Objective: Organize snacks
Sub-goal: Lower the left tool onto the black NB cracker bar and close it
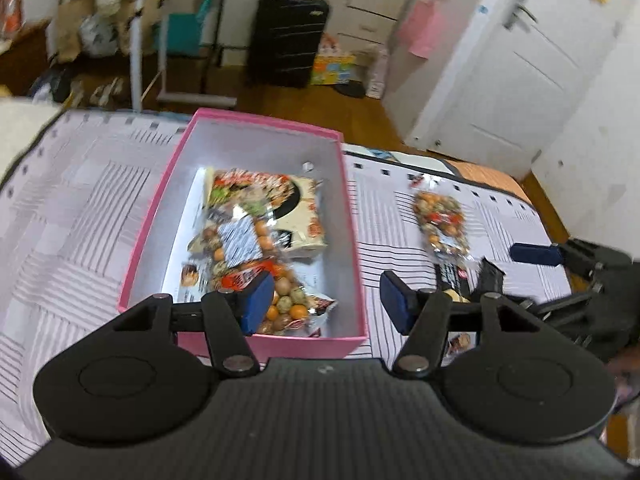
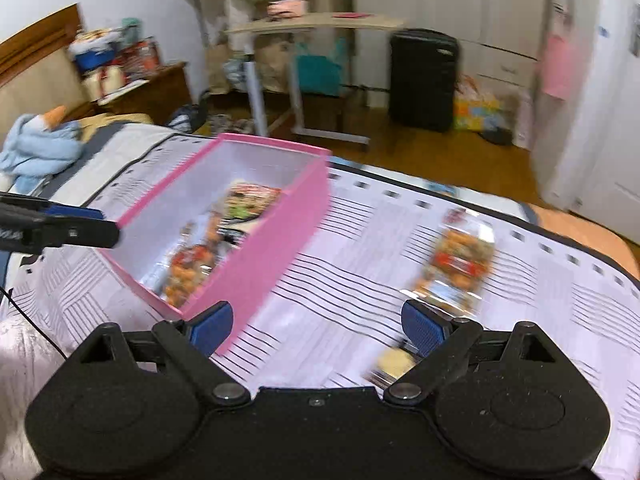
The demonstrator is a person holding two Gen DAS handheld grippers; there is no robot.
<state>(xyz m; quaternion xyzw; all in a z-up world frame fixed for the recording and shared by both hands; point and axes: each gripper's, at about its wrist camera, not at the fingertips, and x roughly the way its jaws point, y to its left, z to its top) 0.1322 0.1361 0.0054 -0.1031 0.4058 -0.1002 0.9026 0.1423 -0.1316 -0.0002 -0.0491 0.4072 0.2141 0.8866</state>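
A pink box [image 1: 280, 346] with a white inside stands on the striped bed sheet [image 1: 72, 208]. In it lie a clear bag of coloured nuts [image 1: 240, 240] and a beige snack pack [image 1: 306, 216]. My left gripper [image 1: 326, 302] hovers open over the box's near right corner, with nothing between its pads. To the right of the box a second nut bag [image 1: 440, 220] [image 2: 456, 264] lies on the sheet, with a dark packet [image 1: 456, 276] in front of it. My right gripper [image 2: 318, 328] stands wide open and empty between the box [image 2: 272, 264] and that bag. A small yellowish snack [image 2: 394, 362] lies by its right finger.
The bed ends just past the box, with wooden floor [image 2: 440, 160] beyond. A black suitcase [image 1: 286, 40], a desk [image 2: 320, 24] and a white door [image 1: 520, 72] stand at the back. A blue cloth [image 2: 36, 144] lies at the bed's far left.
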